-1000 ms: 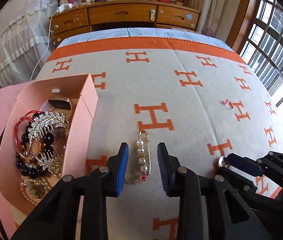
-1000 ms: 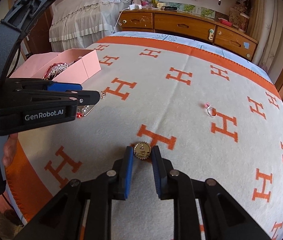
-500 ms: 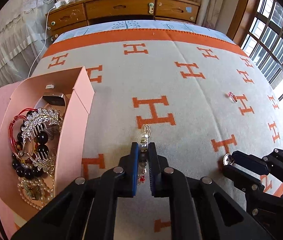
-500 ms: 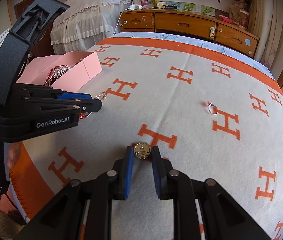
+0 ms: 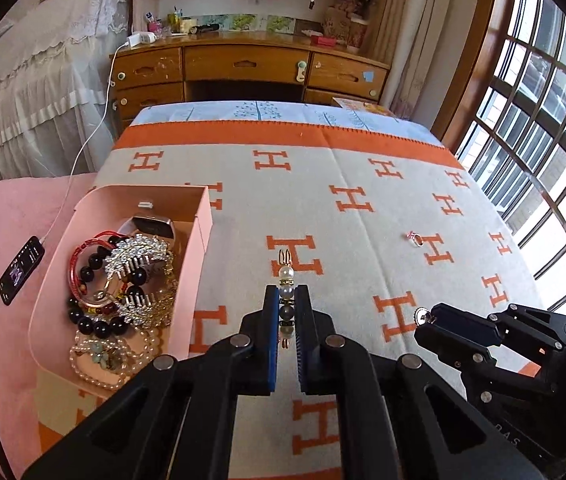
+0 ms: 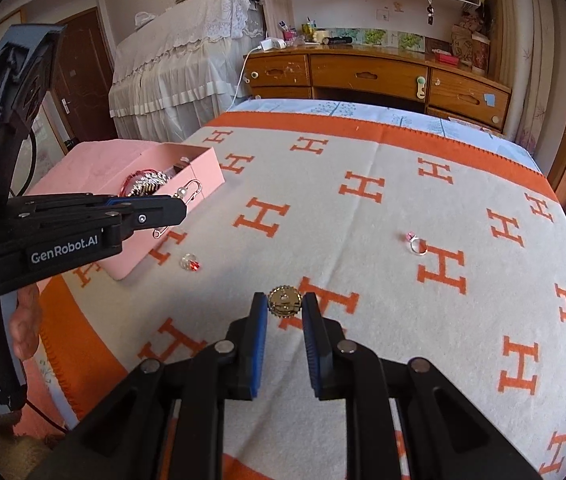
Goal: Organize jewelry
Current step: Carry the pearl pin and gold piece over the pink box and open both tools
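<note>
My left gripper is shut on a gold pin strung with pearls, held above the orange-and-grey blanket. From the right wrist view the pearl pin sticks out of the left gripper beside the pink box. My right gripper is shut on a round gold brooch, just above the blanket. The pink box at the left holds bead bracelets, rhinestone combs and pearls. A small ring lies on the blanket to the right.
A small clear and red piece lies on the blanket near the box. A phone on a cable rests on the pink cloth left of the box. A wooden dresser stands beyond the bed, with windows at the right.
My left gripper shut on the pearl pin and lifted it off the blanket. My right gripper rose a little, still holding the round brooch.
</note>
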Tool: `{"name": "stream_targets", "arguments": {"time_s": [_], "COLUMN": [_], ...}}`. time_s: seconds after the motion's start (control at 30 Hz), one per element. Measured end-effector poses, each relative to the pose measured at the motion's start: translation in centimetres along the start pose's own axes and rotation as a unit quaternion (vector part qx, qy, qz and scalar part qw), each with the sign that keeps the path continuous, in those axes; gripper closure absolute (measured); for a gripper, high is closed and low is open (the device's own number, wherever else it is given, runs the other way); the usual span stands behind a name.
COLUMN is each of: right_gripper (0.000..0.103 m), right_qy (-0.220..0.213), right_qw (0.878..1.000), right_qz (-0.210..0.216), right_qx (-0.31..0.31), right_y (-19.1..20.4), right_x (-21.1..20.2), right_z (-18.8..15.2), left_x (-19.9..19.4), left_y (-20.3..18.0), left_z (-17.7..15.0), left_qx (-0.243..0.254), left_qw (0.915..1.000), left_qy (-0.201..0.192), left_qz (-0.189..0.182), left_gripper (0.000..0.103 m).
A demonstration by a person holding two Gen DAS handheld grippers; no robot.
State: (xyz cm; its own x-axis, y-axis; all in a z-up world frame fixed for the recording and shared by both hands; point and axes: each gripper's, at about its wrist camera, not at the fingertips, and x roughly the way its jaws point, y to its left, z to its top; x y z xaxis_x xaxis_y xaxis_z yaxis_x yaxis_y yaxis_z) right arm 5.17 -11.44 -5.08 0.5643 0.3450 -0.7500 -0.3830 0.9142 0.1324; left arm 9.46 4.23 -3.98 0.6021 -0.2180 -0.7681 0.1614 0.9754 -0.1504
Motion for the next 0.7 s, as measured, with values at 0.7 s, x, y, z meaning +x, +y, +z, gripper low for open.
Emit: {"name": "stream_targets", "arguments": {"time_s": [0.7], "right_gripper": [0.085], "right_qy": [-0.035], "right_qw": [0.994], "right_qz": [0.101], "right_qx": [-0.033], "right_y": [10.1], "right_x": [2.8], "right_z": [15.2], "left_x": [-5.0], "left_y": [12.8], "left_z": [1.1], "left_qx": [-0.115], "left_qw": [0.9926], "left_qy": [-0.036], "left_qz": [0.016], "left_gripper": [0.098]}}
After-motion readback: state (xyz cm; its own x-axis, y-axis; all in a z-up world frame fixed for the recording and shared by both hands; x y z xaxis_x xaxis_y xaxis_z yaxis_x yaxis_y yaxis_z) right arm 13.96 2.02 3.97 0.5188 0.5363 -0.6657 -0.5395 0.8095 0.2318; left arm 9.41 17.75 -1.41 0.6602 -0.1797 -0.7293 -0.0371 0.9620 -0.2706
